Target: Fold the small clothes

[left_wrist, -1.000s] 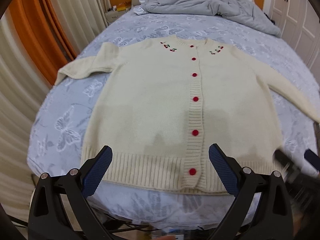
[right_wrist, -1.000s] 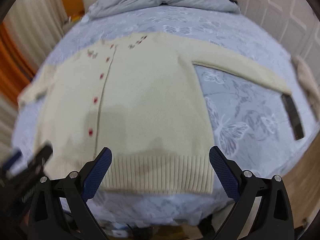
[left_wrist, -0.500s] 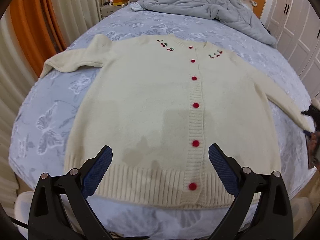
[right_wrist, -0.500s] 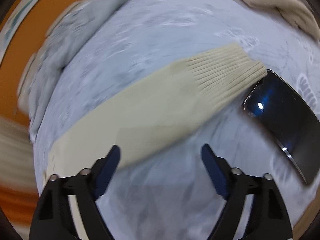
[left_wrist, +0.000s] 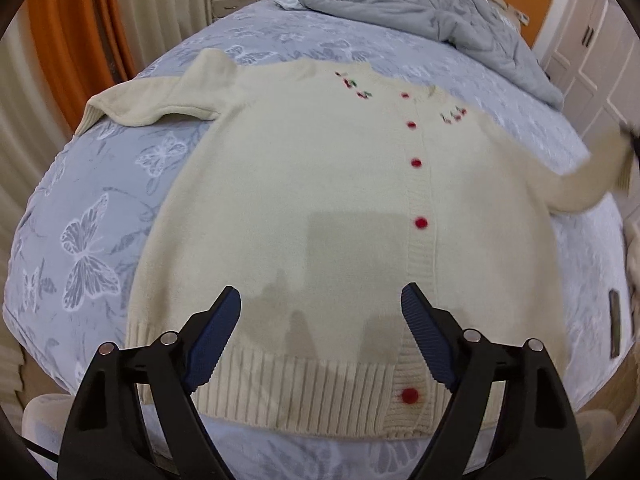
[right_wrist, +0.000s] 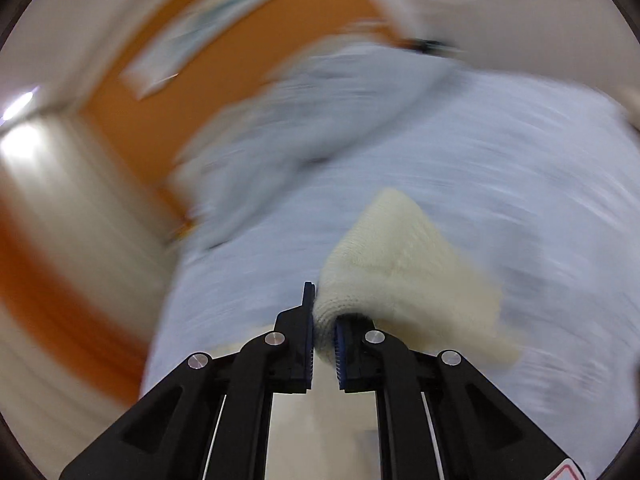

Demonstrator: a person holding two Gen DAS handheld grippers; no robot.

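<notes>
A cream knit cardigan with red buttons lies flat, front up, on the bed. My left gripper is open and empty, hovering above the cardigan's hem. Its left sleeve lies spread out at the far left. The right sleeve is lifted off the bed at the right edge, blurred. In the right wrist view my right gripper is shut on that sleeve's cuff, which bunches up beyond the fingers. That view is heavily blurred.
The bed has a pale blue butterfly-print cover. A grey quilt is heaped at the head. A dark phone lies near the right edge. Curtains hang at the left, white wardrobe doors at the right.
My right gripper has closed on the right sleeve's cuff and lifted it off the bed, swinging fast. My left gripper has moved forward over the hem and stays open.
</notes>
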